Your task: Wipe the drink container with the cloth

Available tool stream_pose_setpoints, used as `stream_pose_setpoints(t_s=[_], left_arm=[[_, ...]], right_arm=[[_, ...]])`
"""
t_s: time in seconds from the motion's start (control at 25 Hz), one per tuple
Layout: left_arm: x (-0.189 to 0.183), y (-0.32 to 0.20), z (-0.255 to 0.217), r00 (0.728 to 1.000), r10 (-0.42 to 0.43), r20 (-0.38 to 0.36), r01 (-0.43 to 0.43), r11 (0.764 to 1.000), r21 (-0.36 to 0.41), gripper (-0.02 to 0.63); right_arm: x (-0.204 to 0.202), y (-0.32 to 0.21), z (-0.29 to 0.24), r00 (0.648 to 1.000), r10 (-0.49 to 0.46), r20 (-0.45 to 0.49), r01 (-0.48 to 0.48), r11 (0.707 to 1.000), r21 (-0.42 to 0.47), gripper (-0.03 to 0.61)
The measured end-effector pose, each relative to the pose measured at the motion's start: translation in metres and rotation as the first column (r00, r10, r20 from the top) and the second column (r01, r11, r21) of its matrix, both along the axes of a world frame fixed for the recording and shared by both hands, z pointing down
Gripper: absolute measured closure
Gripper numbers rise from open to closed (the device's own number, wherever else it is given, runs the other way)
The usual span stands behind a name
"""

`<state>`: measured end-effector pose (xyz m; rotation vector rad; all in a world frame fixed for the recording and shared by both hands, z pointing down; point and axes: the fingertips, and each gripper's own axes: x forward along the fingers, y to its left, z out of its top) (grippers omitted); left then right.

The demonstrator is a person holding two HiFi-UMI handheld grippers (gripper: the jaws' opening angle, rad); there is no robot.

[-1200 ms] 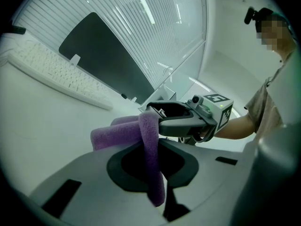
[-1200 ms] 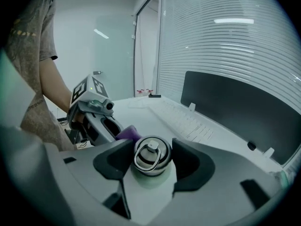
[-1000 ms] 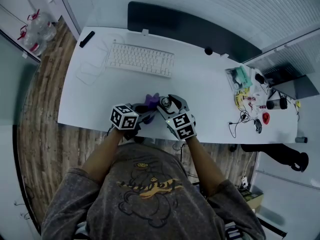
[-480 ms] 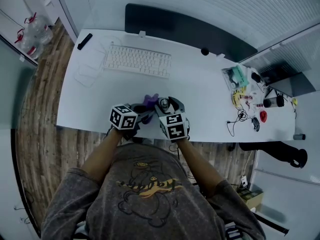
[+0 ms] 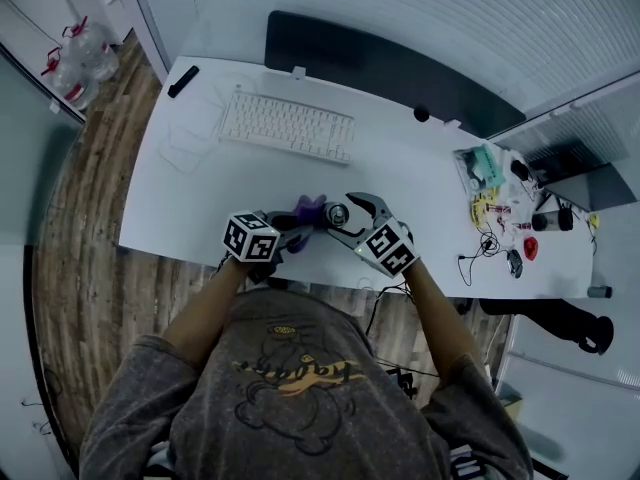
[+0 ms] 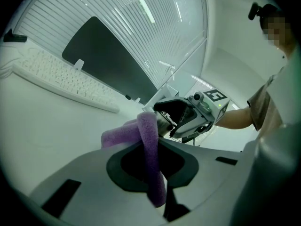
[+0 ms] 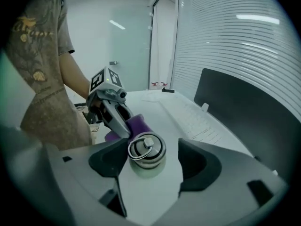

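A small metal drink container point(image 7: 146, 150) with a ring on its lid stands on the white desk point(image 5: 420, 183) between the jaws of my right gripper point(image 7: 148, 161). Those jaws are opening: the right pad stands clear of the container and the left pad is close beside it. In the head view the container point(image 5: 338, 213) is near the desk's front edge, inside my right gripper point(image 5: 346, 217). My left gripper point(image 6: 151, 161) is shut on a purple cloth point(image 6: 149, 145), which reaches to the container's side point(image 6: 163, 122). The cloth point(image 5: 305, 208) lies just left of the container.
A white keyboard point(image 5: 287, 125) lies further back, with a dark monitor point(image 5: 380, 63) behind it and a black remote point(image 5: 181, 81) at the back left corner. Small clutter and cables point(image 5: 497, 196) occupy the desk's right end. The desk's front edge is close to both grippers.
My right gripper has swung out to the right and its jaws have spread away from the container. The left gripper and the cloth have stayed where they were.
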<state>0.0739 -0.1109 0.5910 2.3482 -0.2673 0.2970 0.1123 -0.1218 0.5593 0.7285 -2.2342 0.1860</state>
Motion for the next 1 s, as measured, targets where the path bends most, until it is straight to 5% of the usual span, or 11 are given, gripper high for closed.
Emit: stream_pose_setpoints(t_s=[0.44,1.0], left_arm=[[-0.007,-0.004,0.002,0.999,-0.018,0.030,0.018,1.000,0.006,0.565],[0.003,-0.014,-0.002,0.999,0.038,0.028,-0.040,0.997,0.059,0.565]], right_arm=[[-0.014,0.006,0.002,0.975,-0.216,0.058,0.220,0.974,-0.063,0.304],[-0.018,-0.001,-0.002,0.986,-0.074,0.147,0.077,0.997,-0.016,0.309]])
